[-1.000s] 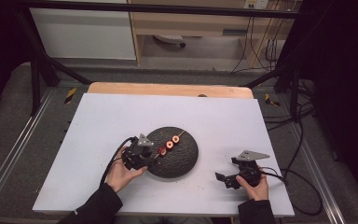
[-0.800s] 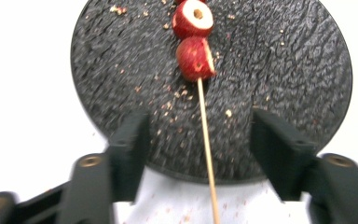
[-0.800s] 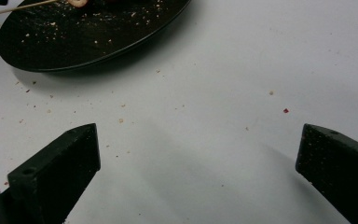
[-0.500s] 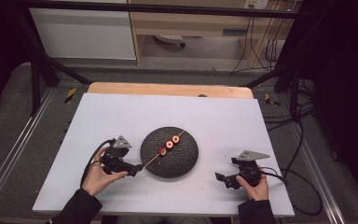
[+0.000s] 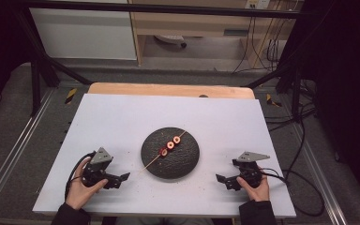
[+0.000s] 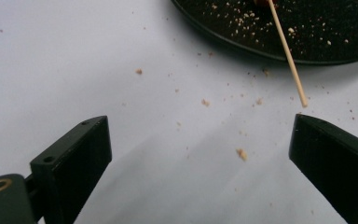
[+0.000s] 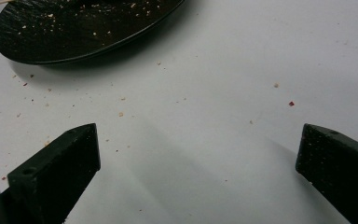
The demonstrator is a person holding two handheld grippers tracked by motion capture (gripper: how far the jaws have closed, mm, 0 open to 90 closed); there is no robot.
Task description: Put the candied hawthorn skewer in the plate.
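A round black plate (image 5: pixel 183 165) sits mid-table. Across it lies a thin wooden skewer (image 5: pixel 151 164) threaded with three red rings (image 5: pixel 170 145), its bare end sticking out past the plate's left rim. My left gripper (image 5: pixel 121 180) rests on the table left of the plate. Its jaws have just been opening and stand wide, with nothing between them. In the left gripper view the skewer (image 6: pixel 286 51) tip ends just ahead of the right jaw of the left gripper (image 6: pixel 200 126), apart from it. My right gripper (image 5: pixel 222 182) rests open and empty to the right of the plate (image 7: pixel 74 32).
Crumbs and red flecks (image 6: pixel 241 153) dot the white tabletop (image 5: pixel 122 122) around the plate. A wooden edge (image 5: pixel 168 89) runs along the table's far side. Cables (image 5: pixel 304 187) trail off the right side.
My left gripper has drawn back to the left from the plate's rim and the skewer's end, and its jaws now stand wider. The skewer stays on the plate. The right gripper has not moved.
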